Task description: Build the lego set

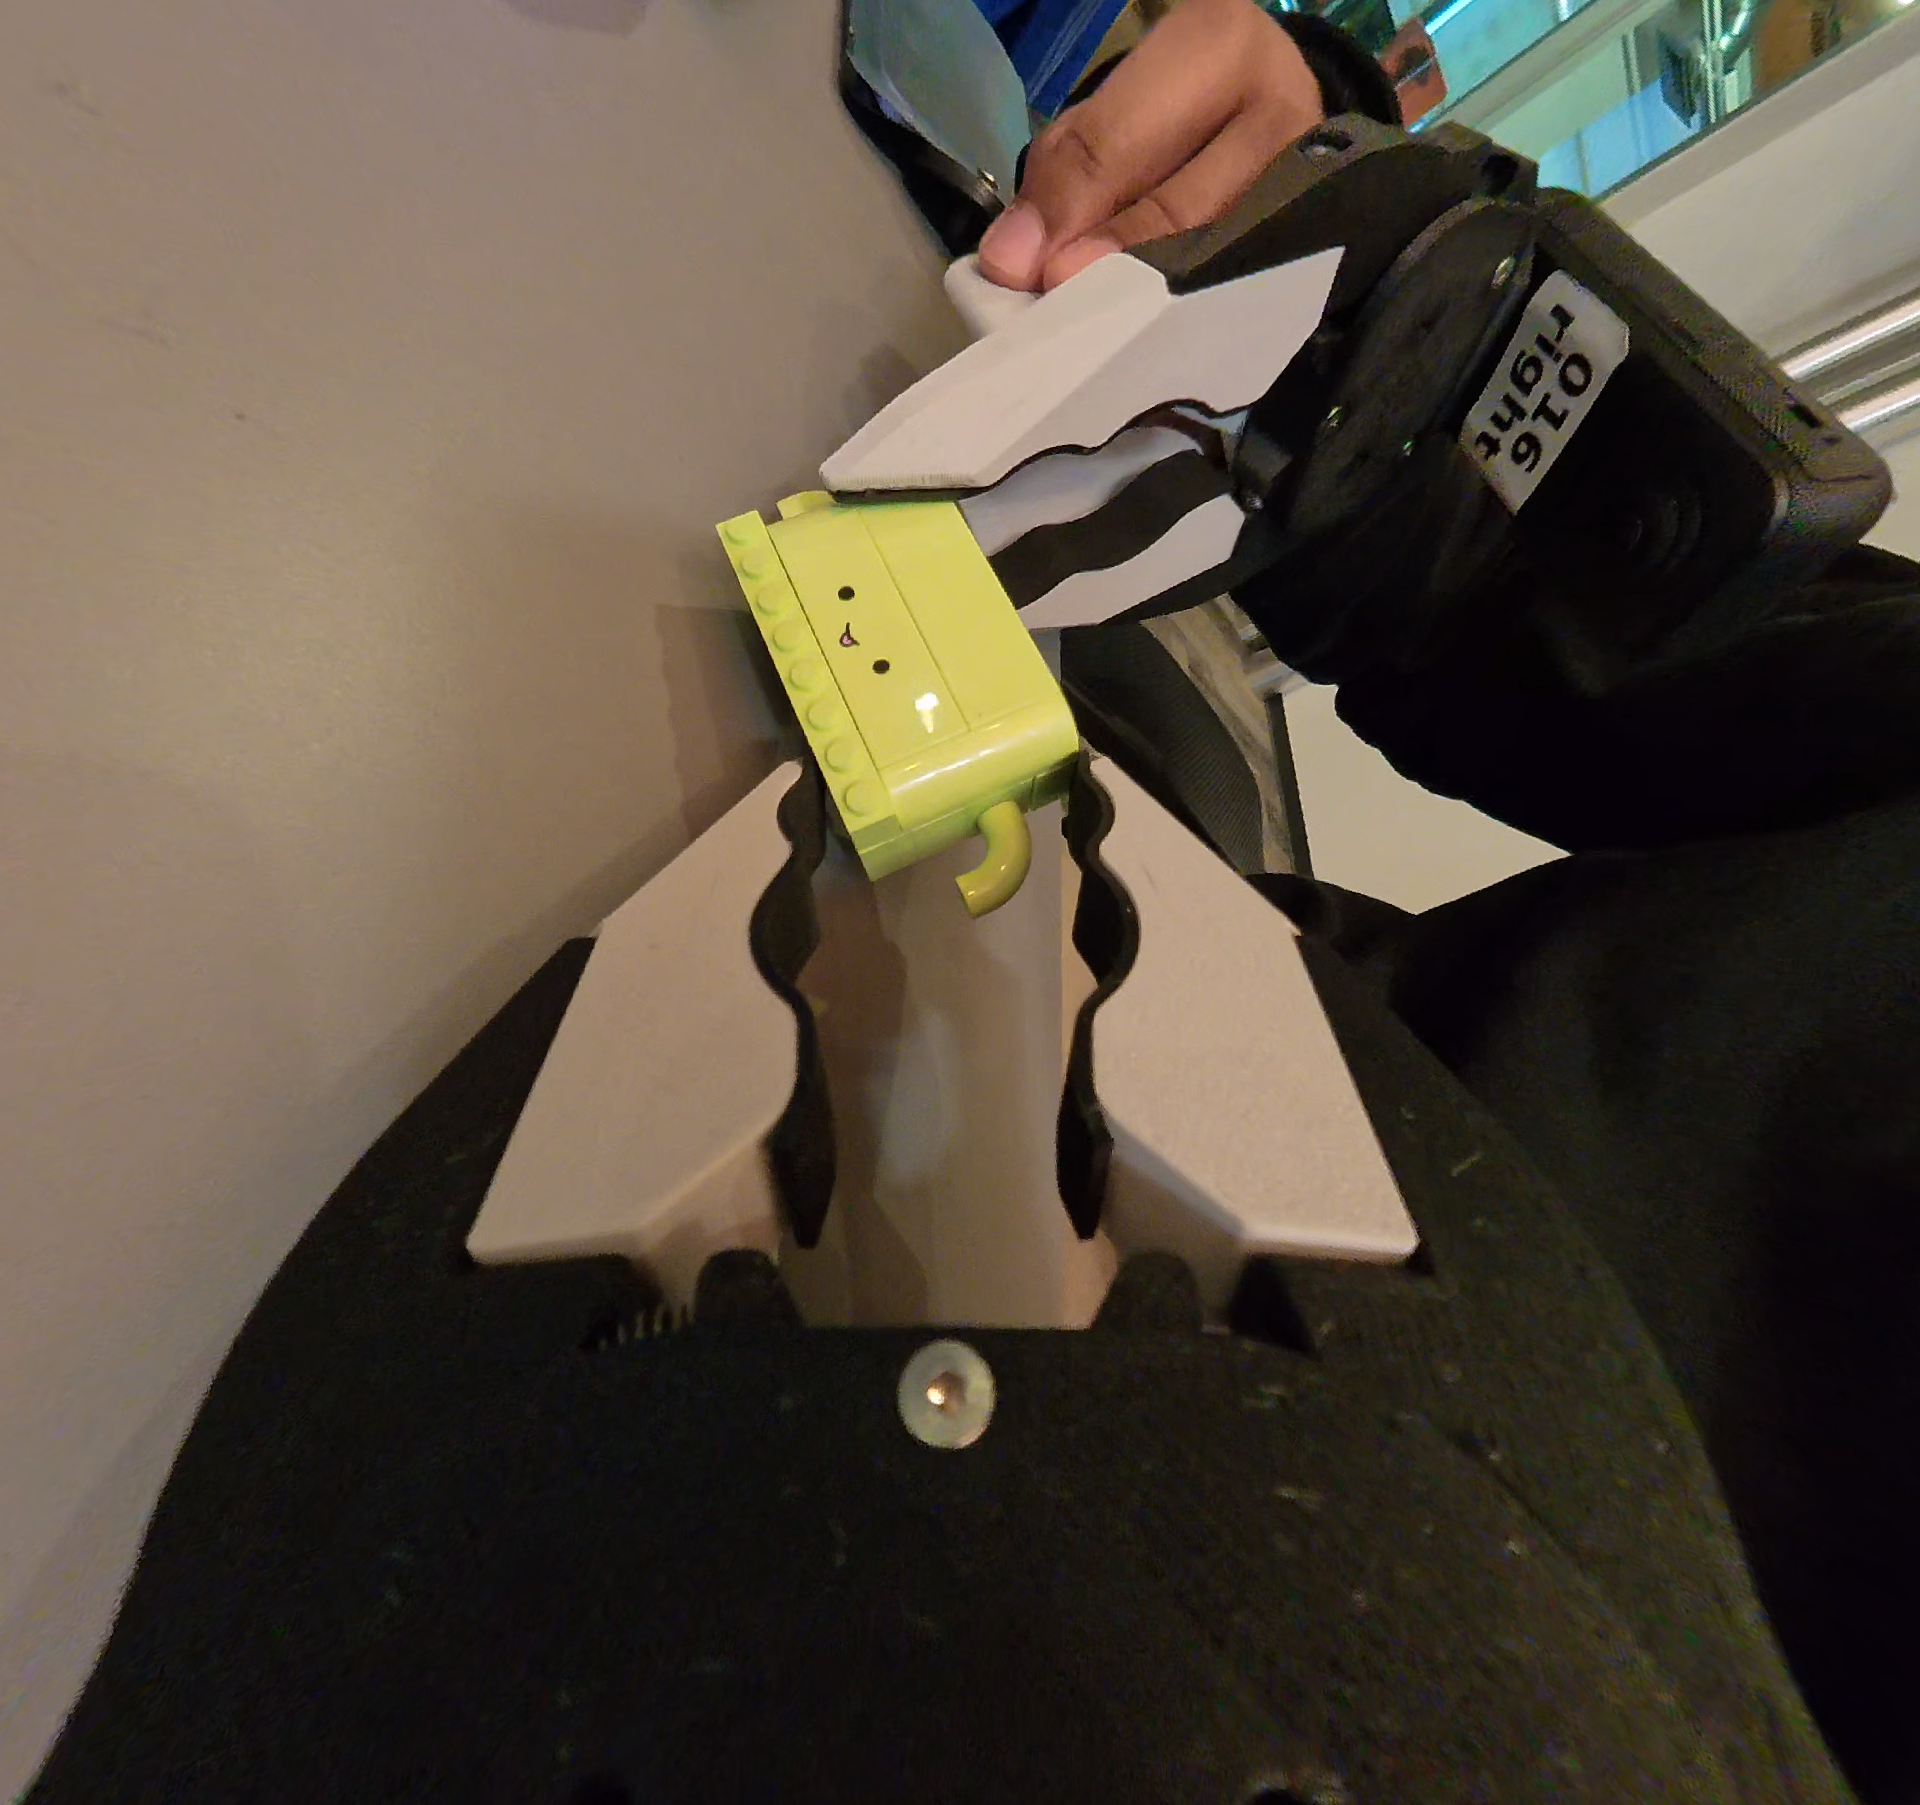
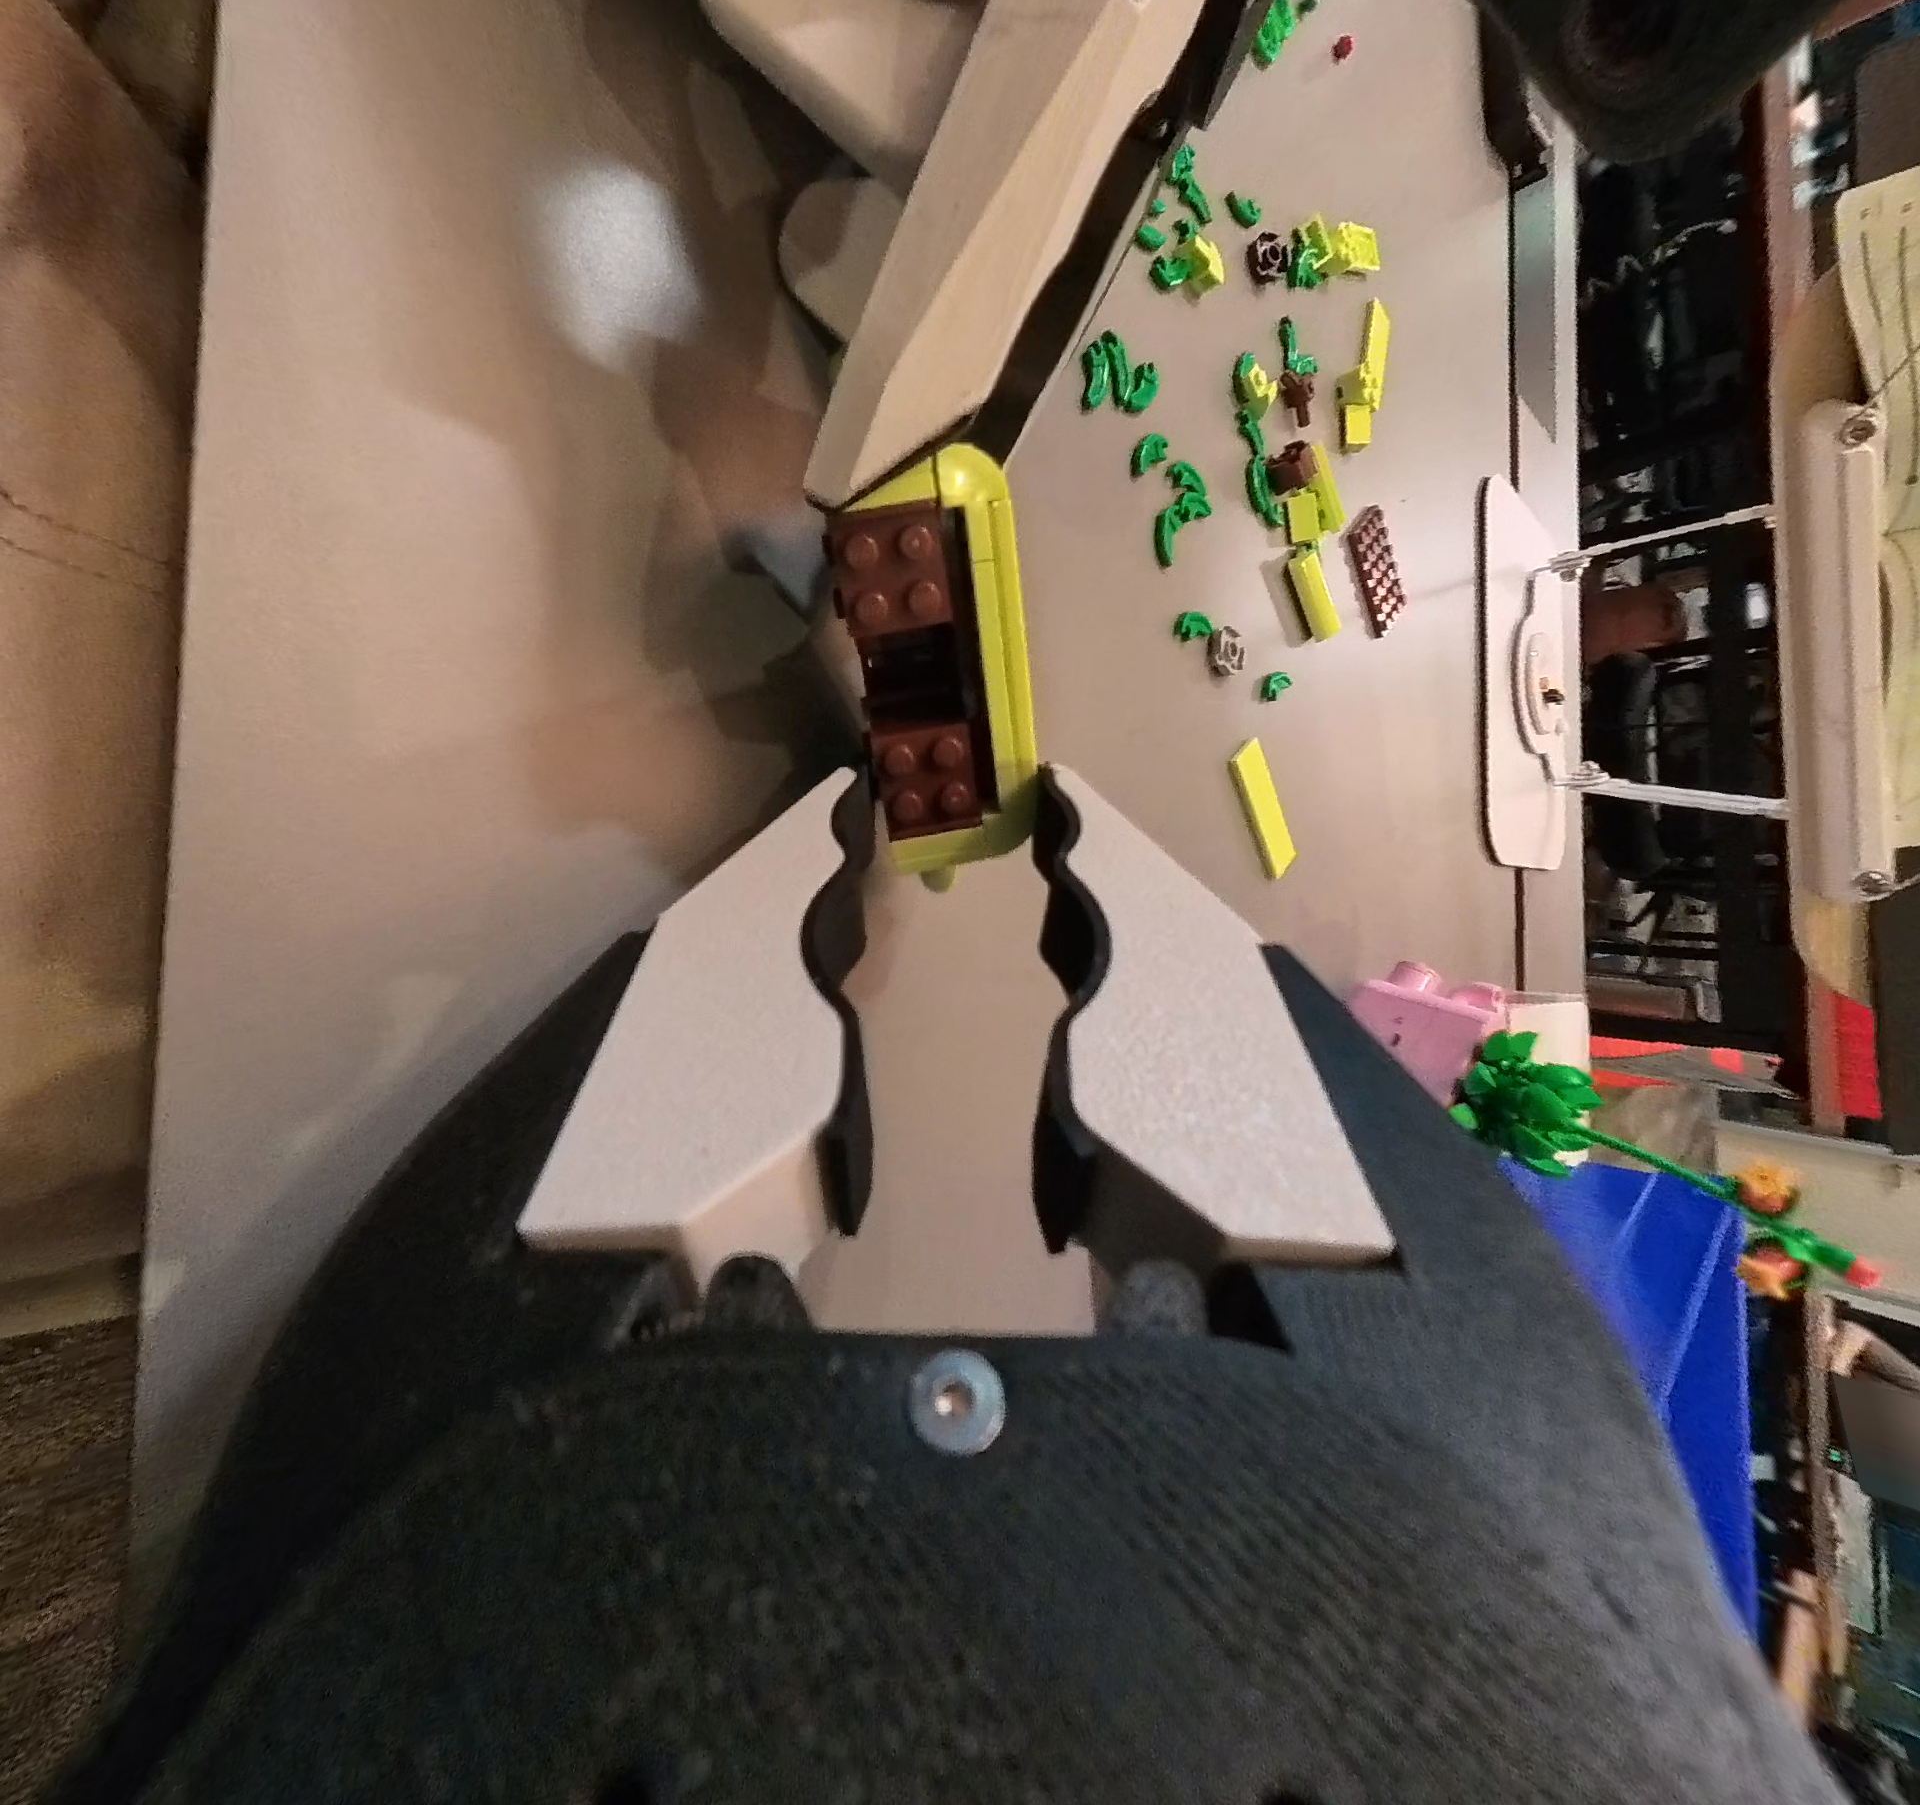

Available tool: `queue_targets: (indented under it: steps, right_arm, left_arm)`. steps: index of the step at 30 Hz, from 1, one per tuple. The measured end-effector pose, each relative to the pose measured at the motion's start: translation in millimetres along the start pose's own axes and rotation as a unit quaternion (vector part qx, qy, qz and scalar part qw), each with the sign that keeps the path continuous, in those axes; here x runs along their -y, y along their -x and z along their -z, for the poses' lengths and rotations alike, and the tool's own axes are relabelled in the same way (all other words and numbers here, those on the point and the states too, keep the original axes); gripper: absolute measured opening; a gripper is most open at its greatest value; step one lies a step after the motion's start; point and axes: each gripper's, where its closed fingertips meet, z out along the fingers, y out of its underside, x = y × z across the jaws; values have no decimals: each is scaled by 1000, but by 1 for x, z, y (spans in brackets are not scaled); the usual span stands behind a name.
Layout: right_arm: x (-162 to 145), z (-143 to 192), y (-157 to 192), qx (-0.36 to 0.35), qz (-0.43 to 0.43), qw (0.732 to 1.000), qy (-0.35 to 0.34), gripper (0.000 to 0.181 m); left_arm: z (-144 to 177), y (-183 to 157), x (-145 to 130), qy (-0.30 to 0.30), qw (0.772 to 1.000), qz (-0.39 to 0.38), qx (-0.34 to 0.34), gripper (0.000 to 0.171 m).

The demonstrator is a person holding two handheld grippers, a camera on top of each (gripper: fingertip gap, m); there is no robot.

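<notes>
Both grippers, left and right, pinch the lime block between their fingers above the tabletop.

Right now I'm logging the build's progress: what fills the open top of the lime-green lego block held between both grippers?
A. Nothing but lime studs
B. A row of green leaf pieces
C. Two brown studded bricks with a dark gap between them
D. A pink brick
C: the right wrist view shows two brown studded bricks inside the lime-green lego block, a dark gap between them.
</notes>
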Motion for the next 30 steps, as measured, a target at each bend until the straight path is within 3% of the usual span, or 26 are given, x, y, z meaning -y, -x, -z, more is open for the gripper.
queue_targets:
  steps: [9, 12, 14, 17, 19, 24, 30]
  right_arm:
    - [-1, 0, 0, 19, -17, 1000, 7, 29]
    - [-2, 0, -2, 25, -45, 999, 9, 29]
    - [-2, 1, -2, 27, -62, 998, 13, 29]
    - [-1, 6, -6, 27, -77, 996, 21, 29]
    - [2, 11, -8, 37, -91, 995, 19, 29]
    - [12, 16, -7, 77, -129, 989, 3, 29]
    - [14, 17, 1, 100, -152, 983, -19, 29]
  left_arm:
    - [1, 0, 2, -8, 1000, 6, -4, 45]
    - [6, 3, 11, -43, 999, -4, 16, 50]
    - [13, 3, 19, -76, 996, -32, 35, 68]
    - [26, -4, 31, -129, 982, -113, 78, 74]
    - [28, -9, 31, -125, 969, -183, 109, 74]
    - [16, -12, 19, -60, 923, -333, 182, 61]
    - [11, -13, 19, -54, 901, -376, 209, 28]
